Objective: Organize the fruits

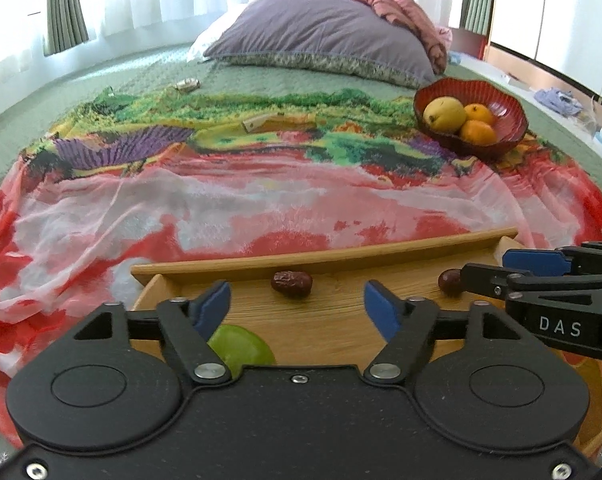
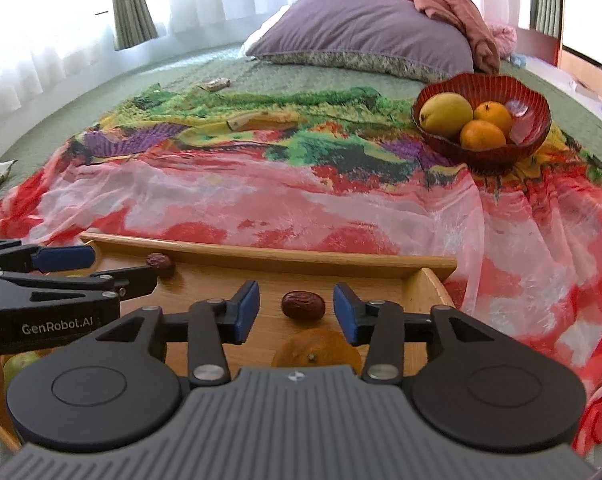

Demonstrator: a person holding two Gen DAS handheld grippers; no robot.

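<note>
A wooden tray (image 1: 325, 256) (image 2: 269, 252) lies on the bed in front of both grippers. It holds two red dates (image 1: 291, 283) (image 2: 303, 305), a green fruit (image 1: 243, 346) and an orange (image 2: 317, 350). My left gripper (image 1: 297, 304) is open above the tray, the green fruit under its left finger. My right gripper (image 2: 295, 308) is open with one date between its fingers and the orange just below. The second date (image 2: 161, 263) (image 1: 449, 281) lies by the tray's far wall. A red bowl (image 1: 471, 120) (image 2: 483, 120) far right holds a yellow mango and two oranges.
A colourful scarf (image 1: 221, 184) covers the green bedspread. A purple pillow (image 1: 321, 36) and pink blanket lie at the head of the bed. Curtains hang behind. A small wrapper (image 1: 187, 85) lies on the bedspread.
</note>
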